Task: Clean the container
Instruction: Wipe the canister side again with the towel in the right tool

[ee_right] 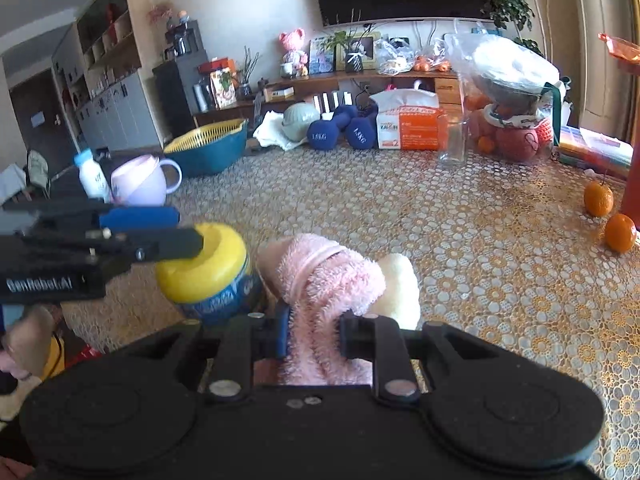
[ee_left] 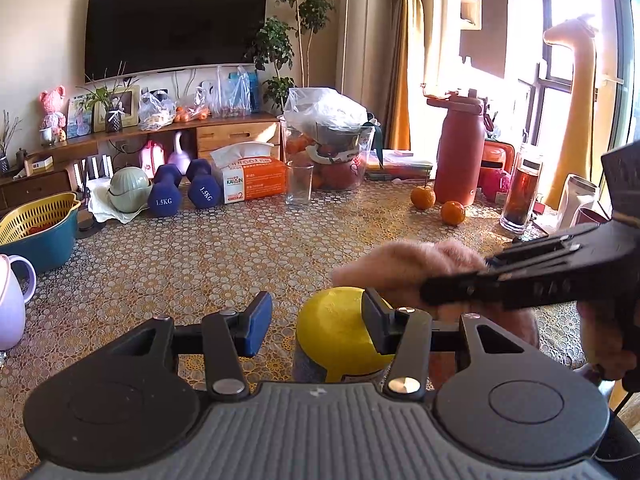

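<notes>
A jar with a yellow lid and a blue label stands on the patterned tablecloth. My left gripper is open around it: the right finger touches the lid, while the blue-padded left finger stands clear of it. In the right wrist view the left gripper reaches in from the left over the lid. My right gripper is shut on a fluffy pink cloth with a cream part, just right of the jar. In the left wrist view the cloth sits beyond the jar, with the right gripper coming in from the right.
A lilac cup and a teal basin with a yellow strainer stand at the left. Dumbbells, a tissue box, a glass and a red bottle line the far side. Two oranges lie at the right.
</notes>
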Action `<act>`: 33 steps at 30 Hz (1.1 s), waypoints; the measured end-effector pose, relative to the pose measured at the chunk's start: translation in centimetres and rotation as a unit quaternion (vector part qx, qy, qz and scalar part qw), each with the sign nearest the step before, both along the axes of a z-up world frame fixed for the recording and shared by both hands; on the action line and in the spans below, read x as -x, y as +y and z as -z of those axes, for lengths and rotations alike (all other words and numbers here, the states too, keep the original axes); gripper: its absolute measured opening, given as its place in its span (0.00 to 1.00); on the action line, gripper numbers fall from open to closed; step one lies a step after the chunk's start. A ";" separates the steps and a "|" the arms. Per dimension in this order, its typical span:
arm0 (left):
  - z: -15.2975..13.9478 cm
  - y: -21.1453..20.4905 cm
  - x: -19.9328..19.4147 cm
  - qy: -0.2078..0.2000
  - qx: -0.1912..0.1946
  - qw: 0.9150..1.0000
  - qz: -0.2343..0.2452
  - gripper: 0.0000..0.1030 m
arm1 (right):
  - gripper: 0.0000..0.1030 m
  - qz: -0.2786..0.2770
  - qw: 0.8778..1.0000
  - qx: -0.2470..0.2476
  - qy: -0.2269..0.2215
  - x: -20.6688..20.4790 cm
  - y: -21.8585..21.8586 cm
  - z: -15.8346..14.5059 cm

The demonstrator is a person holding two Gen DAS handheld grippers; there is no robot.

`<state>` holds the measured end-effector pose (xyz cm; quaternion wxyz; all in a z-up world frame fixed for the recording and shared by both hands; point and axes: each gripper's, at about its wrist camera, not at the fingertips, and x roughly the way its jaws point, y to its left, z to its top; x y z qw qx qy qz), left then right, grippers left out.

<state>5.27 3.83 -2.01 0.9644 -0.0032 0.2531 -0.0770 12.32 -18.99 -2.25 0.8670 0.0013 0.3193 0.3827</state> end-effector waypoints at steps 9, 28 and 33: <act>0.0 -0.3 0.1 0.000 -0.002 1.000 0.004 0.47 | 0.20 -0.027 0.995 -0.095 0.007 -0.8 0.1 -3.9; 0.0 0.3 -0.1 0.000 0.005 1.000 -0.005 0.47 | 0.20 -0.012 0.995 -0.057 0.084 -2.7 2.0 1.6; -0.1 0.3 -0.2 0.001 0.006 1.000 -0.003 0.47 | 0.20 -0.020 0.995 -0.006 0.097 -2.6 2.4 3.9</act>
